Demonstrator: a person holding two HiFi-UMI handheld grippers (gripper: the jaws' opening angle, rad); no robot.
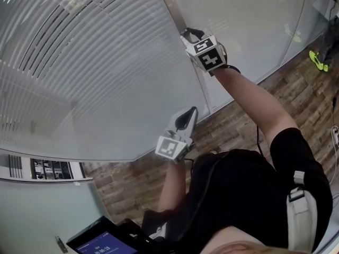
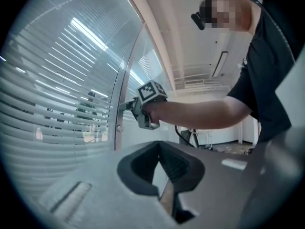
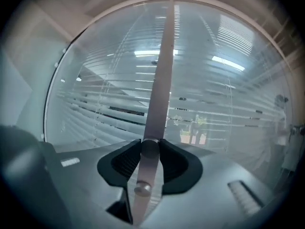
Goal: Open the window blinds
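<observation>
White slatted blinds hang behind glass, with a metal frame strip running between two panes. In the right gripper view, my right gripper is shut on a round knob on that strip. A second, smaller knob sits just below it. The slats are partly tilted, and light shows between them. The left gripper view shows my right gripper against the strip. My left gripper hangs lower, off the glass, with its jaws together and holding nothing.
A wood-pattern floor runs along the foot of the glass wall. A dark device with a lit screen is at the bottom left. A yellow-green object lies on the floor at the far right.
</observation>
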